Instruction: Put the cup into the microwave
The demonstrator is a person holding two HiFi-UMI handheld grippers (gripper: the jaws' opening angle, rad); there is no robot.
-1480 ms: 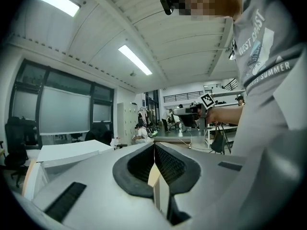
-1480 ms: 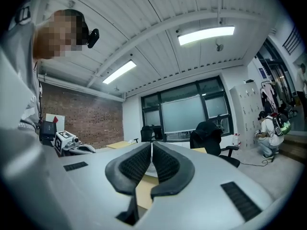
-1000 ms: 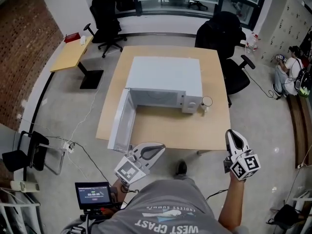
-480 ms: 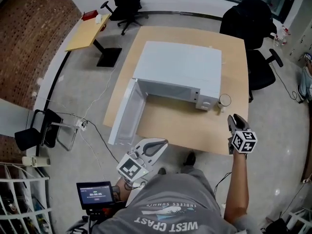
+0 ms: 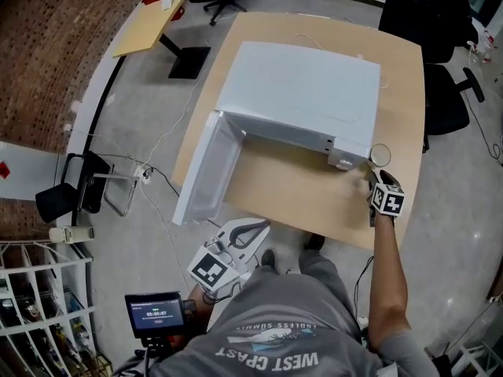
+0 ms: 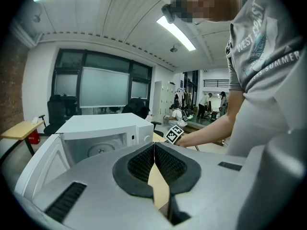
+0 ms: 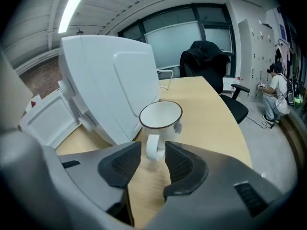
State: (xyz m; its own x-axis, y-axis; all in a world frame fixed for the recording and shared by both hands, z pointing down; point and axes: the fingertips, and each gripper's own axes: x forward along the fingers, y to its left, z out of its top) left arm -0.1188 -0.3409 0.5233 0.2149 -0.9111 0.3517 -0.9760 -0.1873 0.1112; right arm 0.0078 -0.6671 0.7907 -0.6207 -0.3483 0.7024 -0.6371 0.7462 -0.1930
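A white cup (image 5: 380, 155) with a dark rim stands on the wooden table (image 5: 291, 187), just right of the white microwave (image 5: 302, 93). The microwave's door (image 5: 206, 167) hangs open to the left. My right gripper (image 5: 372, 179) reaches to the cup. In the right gripper view its jaws have just been opening and stand open (image 7: 152, 150) on either side of the cup's (image 7: 160, 115) handle, with no pad pressing on it. My left gripper (image 5: 255, 228) is shut with nothing in it, held off the table's near edge and facing the microwave's (image 6: 103, 128) open cavity.
Black office chairs (image 5: 436, 22) stand behind and to the right of the table. A small side desk (image 5: 149, 23) is at the far left. A small screen (image 5: 156, 314) hangs at my lower left. A person sits far right (image 7: 276, 87).
My right gripper has come down and forward from beside my body to the cup, and its jaws have opened. The left gripper has shifted slightly.
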